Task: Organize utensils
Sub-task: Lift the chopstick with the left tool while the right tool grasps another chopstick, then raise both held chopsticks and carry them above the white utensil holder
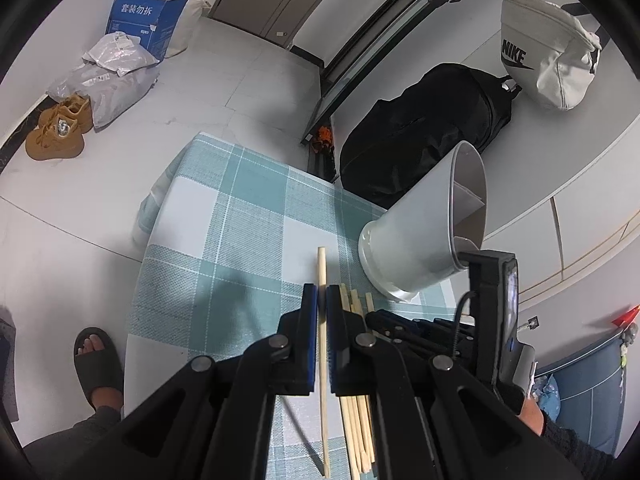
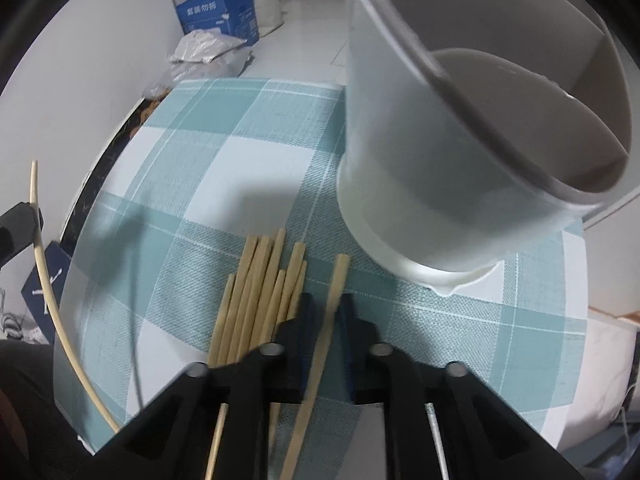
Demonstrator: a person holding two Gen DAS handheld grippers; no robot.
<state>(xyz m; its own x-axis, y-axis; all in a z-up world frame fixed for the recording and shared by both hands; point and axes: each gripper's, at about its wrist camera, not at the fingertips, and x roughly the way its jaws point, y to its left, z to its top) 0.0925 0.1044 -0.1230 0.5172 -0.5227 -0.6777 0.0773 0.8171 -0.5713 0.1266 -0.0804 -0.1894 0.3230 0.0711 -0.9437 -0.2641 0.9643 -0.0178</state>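
While we work at a checked table (image 1: 224,216), each hand-held gripper is clamped on one chopstick: left (image 1: 322,300) and right (image 2: 325,308). More chopsticks (image 2: 260,292) lie beside a white cup (image 1: 420,236) with a divider. We judge collecting is under way; next, tip each stick into the cup.

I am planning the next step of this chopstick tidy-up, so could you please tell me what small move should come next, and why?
Probably lift the right gripper and steer its chopstick toward the white holder. Its jaws already sit around that stick, the holder's open mouth stands just ahead to the right, and the left gripper holds its own chopstick clear of the loose pile.
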